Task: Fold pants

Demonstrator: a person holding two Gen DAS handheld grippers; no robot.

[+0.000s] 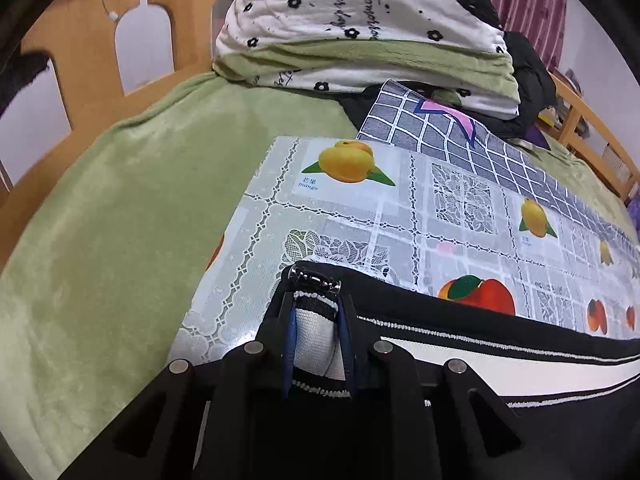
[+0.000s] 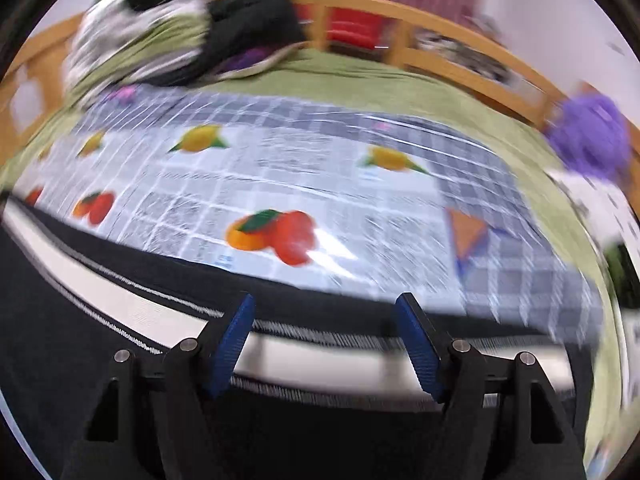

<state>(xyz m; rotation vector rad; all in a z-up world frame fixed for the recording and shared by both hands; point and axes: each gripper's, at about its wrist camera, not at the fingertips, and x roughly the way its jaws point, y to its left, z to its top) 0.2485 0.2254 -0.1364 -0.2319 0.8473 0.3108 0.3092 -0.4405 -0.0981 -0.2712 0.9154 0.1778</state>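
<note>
The left gripper (image 1: 318,320) is clamped on the pants (image 1: 500,344) at their left end, pinching a bunched fold of the white, black-edged band just behind a metal clasp (image 1: 314,278). The right gripper (image 2: 326,340) stands wide, its blue pads (image 2: 232,344) either side of the same band but not pressing it; that view is smeared, so contact cannot be confirmed. The pants lie along the near edge of a fruit-print mat (image 1: 360,216), black cloth with the white band running left to right. The mat is spread on a green blanket (image 1: 120,208) covering a bed.

Judgement: the step in hand is securing both ends of the band before a fold. To do it well, the right gripper should settle squarely over the band and close on all its layers. The left should hold firm without dragging. Then both should lift evenly, keeping the edge taut and straight so the fold lands flat on the mat.

Farther off: a checked cloth (image 1: 440,128), stacked bedding (image 1: 360,32), a wooden bed rail (image 1: 80,40).
</note>
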